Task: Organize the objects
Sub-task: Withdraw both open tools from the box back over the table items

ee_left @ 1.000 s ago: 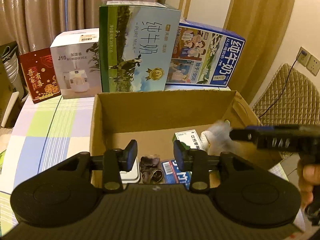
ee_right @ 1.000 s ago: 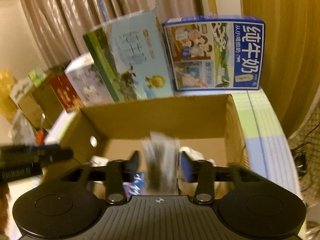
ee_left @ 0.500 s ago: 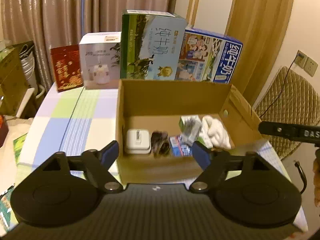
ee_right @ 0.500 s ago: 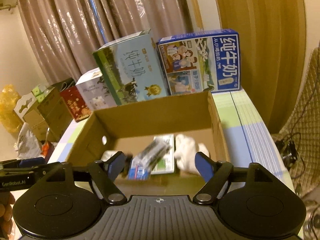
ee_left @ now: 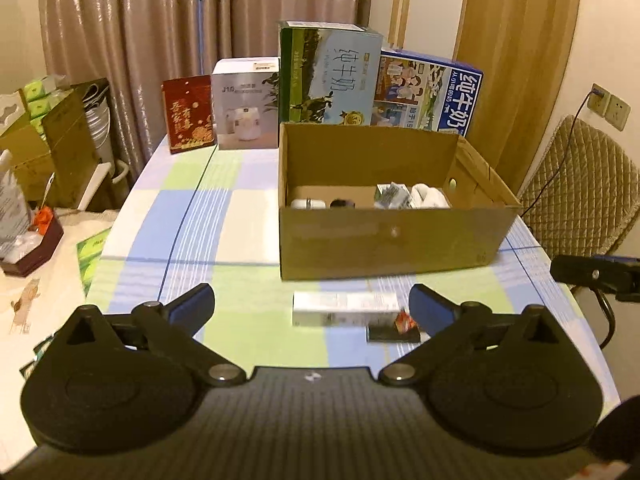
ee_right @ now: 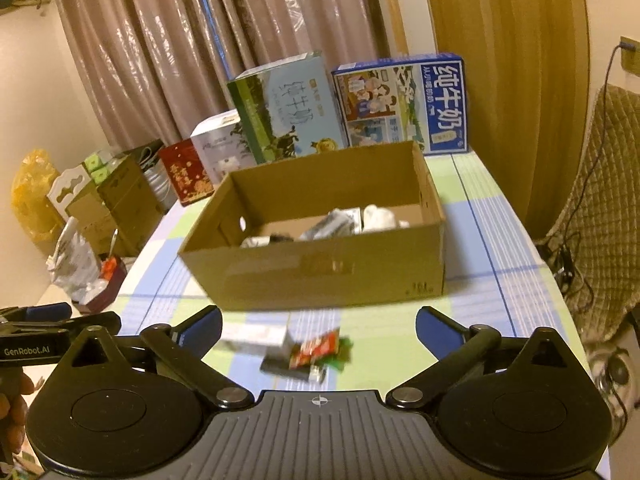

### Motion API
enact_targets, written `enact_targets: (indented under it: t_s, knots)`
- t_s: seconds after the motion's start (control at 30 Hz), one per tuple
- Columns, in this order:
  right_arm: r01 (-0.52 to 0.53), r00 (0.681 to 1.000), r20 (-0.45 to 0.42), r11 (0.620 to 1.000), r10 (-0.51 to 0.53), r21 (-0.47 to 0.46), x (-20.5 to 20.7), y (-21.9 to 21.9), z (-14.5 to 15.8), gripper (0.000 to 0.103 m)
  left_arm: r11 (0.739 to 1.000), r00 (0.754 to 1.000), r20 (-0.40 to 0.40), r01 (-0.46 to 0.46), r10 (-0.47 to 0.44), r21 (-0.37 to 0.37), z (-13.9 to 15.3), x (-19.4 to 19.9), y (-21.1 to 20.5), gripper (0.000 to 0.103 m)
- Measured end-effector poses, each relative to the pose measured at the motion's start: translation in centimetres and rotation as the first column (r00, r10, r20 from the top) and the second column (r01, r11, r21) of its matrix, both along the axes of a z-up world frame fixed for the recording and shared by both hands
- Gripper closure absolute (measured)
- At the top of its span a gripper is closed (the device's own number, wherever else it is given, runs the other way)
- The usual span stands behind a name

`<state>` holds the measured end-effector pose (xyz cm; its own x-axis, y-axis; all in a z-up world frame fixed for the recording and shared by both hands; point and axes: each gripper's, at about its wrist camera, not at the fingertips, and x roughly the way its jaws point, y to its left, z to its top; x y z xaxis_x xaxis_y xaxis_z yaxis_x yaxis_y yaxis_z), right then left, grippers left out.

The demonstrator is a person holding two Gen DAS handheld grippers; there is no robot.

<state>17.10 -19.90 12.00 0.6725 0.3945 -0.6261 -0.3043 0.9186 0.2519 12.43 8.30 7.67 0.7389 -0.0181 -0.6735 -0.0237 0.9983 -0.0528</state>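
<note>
Tablecloth [ee_left: 224, 216] bare left of cardboard box [ee_left: 392, 240]

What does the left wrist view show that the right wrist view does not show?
Only the left wrist view shows the wall sockets and the green leaflet beside the table. Only the right wrist view shows the yellow bag and the fingers of a hand. Both show the cardboard box, the two milk cartons behind it, and the white box and red packet lying before it.

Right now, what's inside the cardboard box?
Inside the cardboard box, left to right: a white gadget, something dark, a crumpled grey packet, white cloth. The front wall hides the floor and anything lying flat there.
</note>
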Motion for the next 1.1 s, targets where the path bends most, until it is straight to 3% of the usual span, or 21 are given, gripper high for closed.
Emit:
enact_targets:
  t_s: [0.4, 1.1]
  knots:
    - [-0.048, 0.999, -0.023, 0.997, 0.047, -0.055, -5.7, -0.1, -1.8, 0.002, 1.0, 0.999, -0.042, -0.012, 0.011, -0.017, -1.5, -5.1, -0.3, 0.001]
    - [-0.032, 0.998, -0.056, 0.997, 0.028, -0.072, -6.7, -1.5, -4.1, 0.002, 0.999, 0.996, -0.084, 0.007, -0.01, -0.035, -3.8, -5.1, -1.4, 0.001]
